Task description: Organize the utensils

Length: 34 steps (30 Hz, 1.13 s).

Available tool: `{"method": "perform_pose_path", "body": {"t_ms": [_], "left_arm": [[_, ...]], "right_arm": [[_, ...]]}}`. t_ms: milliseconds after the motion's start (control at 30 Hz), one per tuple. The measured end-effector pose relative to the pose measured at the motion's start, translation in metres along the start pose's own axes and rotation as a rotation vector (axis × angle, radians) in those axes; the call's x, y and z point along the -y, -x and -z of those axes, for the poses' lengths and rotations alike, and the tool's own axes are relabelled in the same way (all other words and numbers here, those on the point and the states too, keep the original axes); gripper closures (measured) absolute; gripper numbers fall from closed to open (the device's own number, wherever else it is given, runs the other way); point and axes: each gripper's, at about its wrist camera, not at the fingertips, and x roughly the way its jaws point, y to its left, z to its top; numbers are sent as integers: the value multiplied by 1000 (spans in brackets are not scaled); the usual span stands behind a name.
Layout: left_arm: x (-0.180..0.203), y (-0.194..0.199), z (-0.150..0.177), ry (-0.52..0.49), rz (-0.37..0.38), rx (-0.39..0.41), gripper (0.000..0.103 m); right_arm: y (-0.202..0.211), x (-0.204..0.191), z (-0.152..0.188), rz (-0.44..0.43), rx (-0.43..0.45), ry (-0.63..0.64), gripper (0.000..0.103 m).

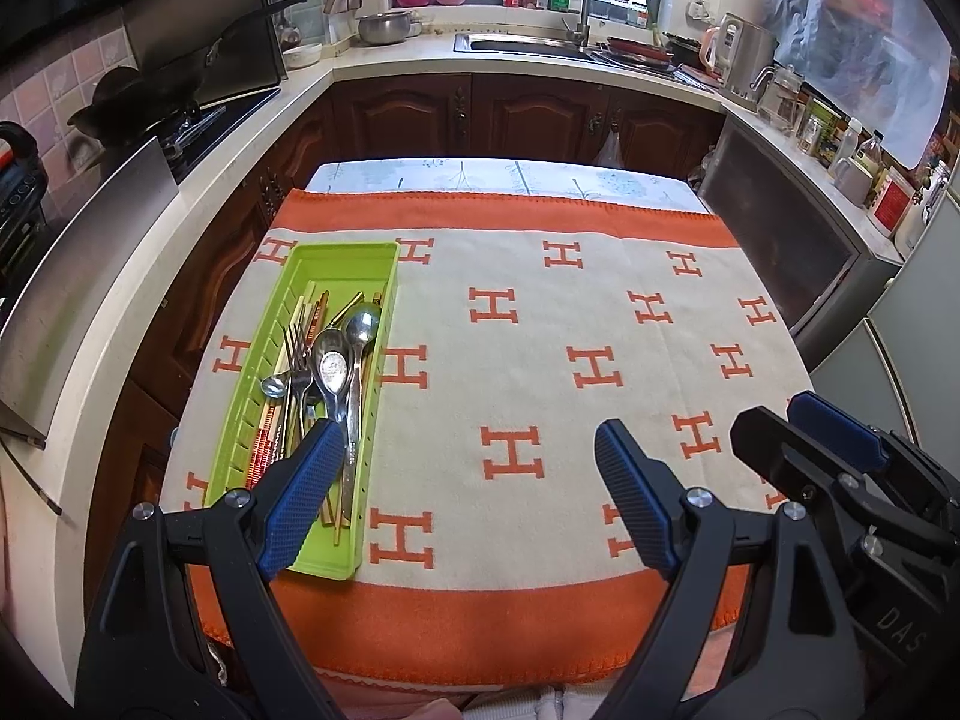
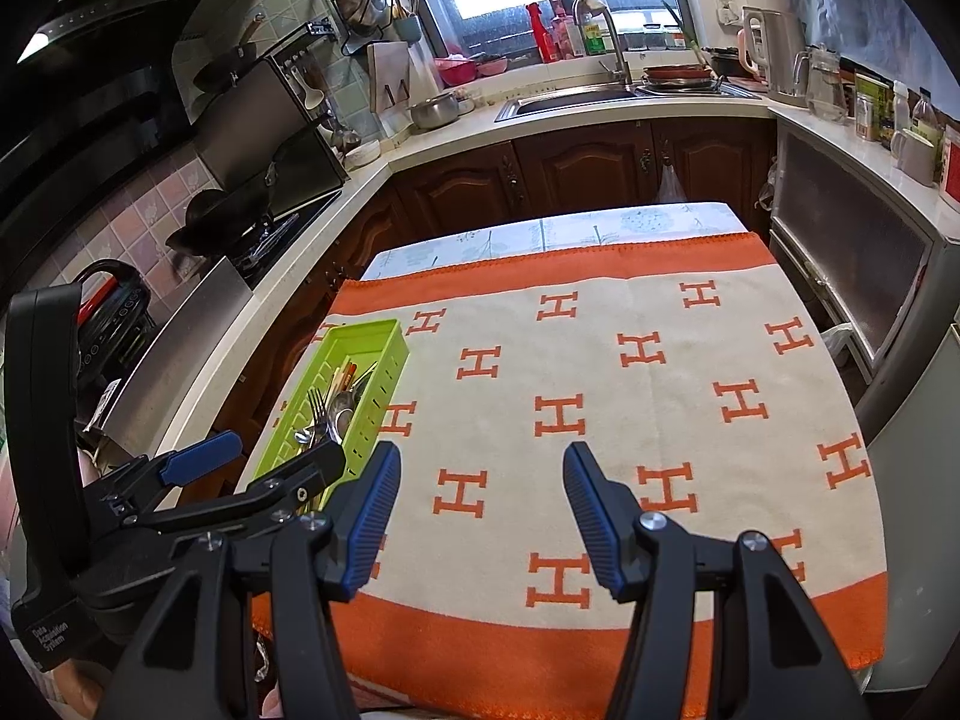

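Both black two-finger grippers w/ blue ribbed pads sit low in frame, level, pointing fwd over the cream cloth w/ orange H print (image 1: 540, 324). Left gripper (image 1: 468, 450) jaws wide apart, empty; right gripper (image 2: 480, 480) same. Lime-green plastic tray (image 1: 360, 258), centre-left, holds the steel forks, spoons & chopsticks (image 1: 336, 360).

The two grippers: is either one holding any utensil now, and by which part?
Nothing is held. The left gripper and right gripper are both open and empty; the utensils lie in the green tray.
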Motion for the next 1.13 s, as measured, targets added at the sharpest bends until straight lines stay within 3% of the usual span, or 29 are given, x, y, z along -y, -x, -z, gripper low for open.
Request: {"method": "perform_pose_path", "body": {"t_ms": [1133], "left_arm": [[0,-17,7,-4,-7,-30,19]], "right_arm": [[-7,-12,17,2,-11,-37,46]]}}
